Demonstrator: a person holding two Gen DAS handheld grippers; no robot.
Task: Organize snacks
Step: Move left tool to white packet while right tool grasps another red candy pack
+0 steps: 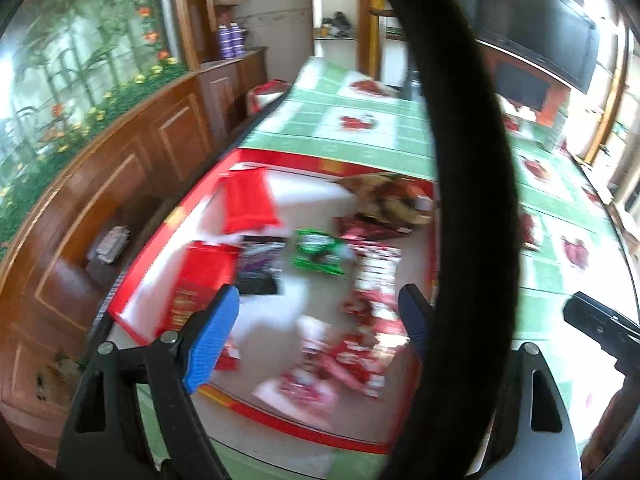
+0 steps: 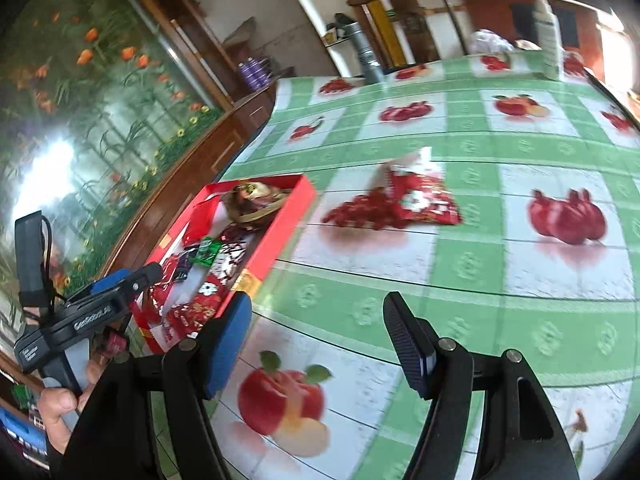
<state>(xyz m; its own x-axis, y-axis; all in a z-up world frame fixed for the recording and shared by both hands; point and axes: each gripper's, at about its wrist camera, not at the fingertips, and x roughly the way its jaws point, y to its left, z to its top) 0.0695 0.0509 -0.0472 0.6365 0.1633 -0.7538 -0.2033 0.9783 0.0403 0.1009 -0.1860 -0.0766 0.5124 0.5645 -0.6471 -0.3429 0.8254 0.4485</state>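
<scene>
On the green fruit-print table, left to right:
Wooden cabinet (image 1: pixel 132 168): runs along the table's left edge, under a flower mural.
Red box (image 2: pixel 294 208): lies open at the table's left side, near that edge.
Snacks in the box: a green packet (image 1: pixel 318 254), a dark packet (image 1: pixel 260 264), red packets (image 1: pixel 340 364) and a brown one (image 1: pixel 384 196) at the far end; all blurred.
Your left gripper (image 1: pixel 320 336): jaws parted over the box, nothing between the blue pads.
Black strap (image 1: pixel 468 200): hangs right across the left wrist view.
Your right gripper (image 2: pixel 320 344): jaws apart above bare tablecloth, holding nothing.
Loose red packet (image 2: pixel 420 200): lies on the table right of the box, well beyond your right gripper.
</scene>
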